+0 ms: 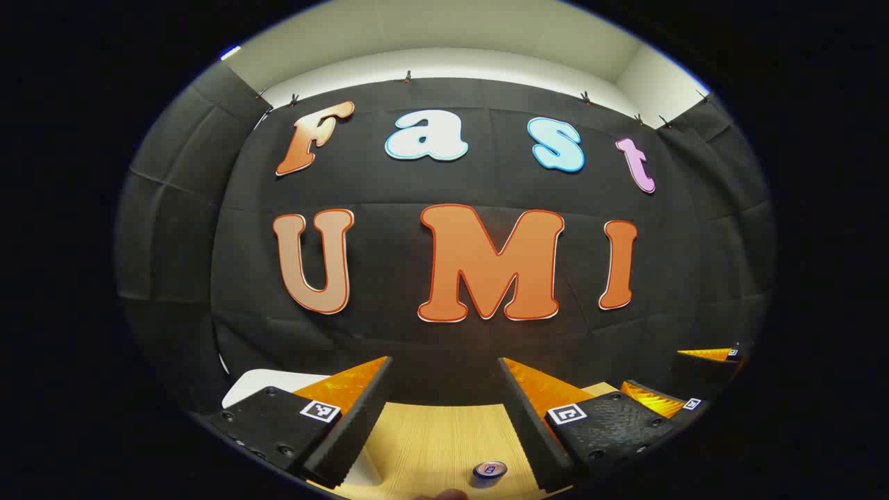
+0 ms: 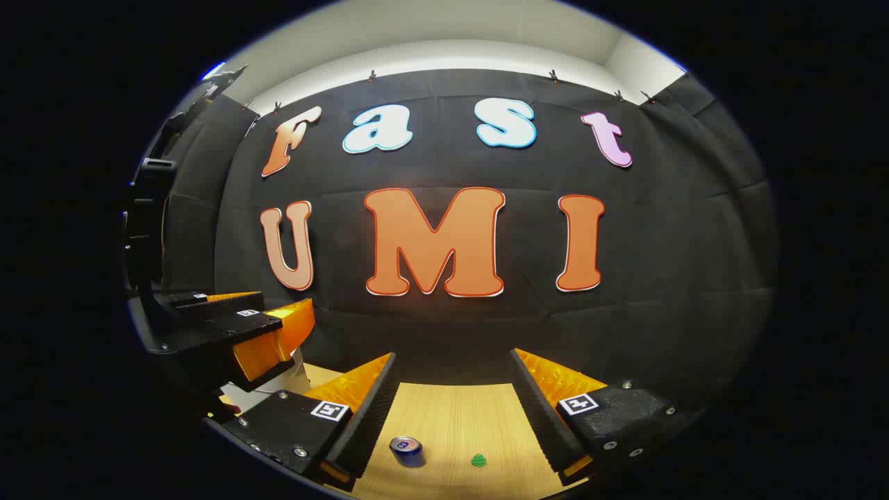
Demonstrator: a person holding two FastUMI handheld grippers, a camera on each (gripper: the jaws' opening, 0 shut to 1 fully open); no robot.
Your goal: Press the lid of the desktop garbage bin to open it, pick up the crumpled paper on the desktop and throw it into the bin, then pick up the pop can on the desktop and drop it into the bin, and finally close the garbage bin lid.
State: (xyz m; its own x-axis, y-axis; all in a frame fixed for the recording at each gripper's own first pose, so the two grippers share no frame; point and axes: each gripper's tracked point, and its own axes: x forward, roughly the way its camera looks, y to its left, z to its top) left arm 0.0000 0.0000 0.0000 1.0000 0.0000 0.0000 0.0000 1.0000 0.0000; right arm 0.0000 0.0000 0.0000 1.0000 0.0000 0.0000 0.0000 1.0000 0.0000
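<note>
Right gripper view: right gripper (image 2: 451,368) spread wide above the wooden desktop (image 2: 451,417); pop can (image 2: 406,450) upright beside green crumpled paper (image 2: 478,460); left gripper (image 1: 444,371) likewise spread, holding nothing

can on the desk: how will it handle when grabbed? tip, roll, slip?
The can stands upright on the wood table, top end showing, so it likely won't roll unless knocked over. It looks narrow and probably light, so a push up high could tip it. Its smooth round metal wall may slip; both grippers' jaws are open and apart from it.
</note>
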